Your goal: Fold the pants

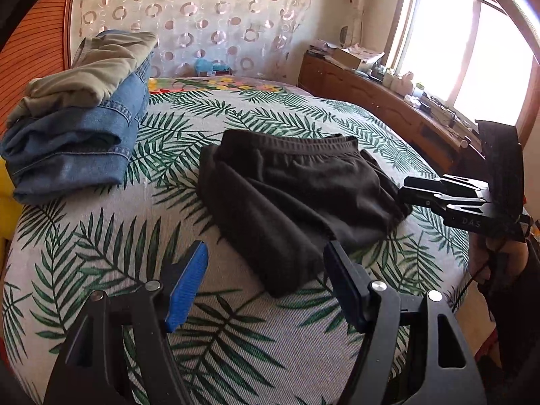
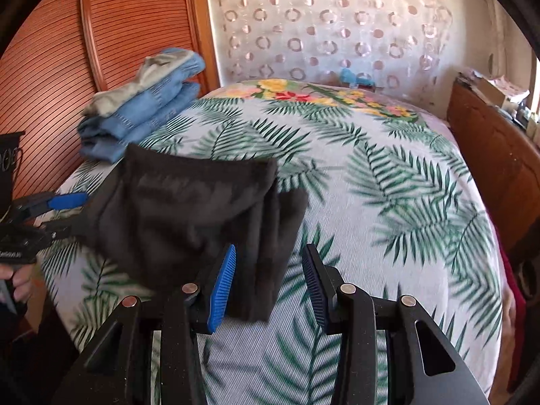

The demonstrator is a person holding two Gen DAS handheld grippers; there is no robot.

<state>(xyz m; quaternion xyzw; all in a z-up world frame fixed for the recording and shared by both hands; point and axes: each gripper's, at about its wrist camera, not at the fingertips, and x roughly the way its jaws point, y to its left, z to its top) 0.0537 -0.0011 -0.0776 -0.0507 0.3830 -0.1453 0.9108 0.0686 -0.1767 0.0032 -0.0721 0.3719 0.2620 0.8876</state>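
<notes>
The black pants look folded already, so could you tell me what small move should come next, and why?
Probably slide the open left gripper forward to pinch the black pants's near edge. They lie folded on the bed, apart from the stack, and the right gripper is also open and empty.

Only one piece of writing can be read here. On the black body of the right claw (image 1: 410, 195), seen from the left wrist camera at the right edge, there are pale letters "DAS" (image 1: 471, 222) on its lower arm. On the left claw (image 2: 79, 214), seen from the right wrist camera, there is a small pale marking on the black body near the hand, but it is too blurred to read. The boxes on the wooden cabinet (image 1: 371, 98) by the window show no readable print.
</notes>
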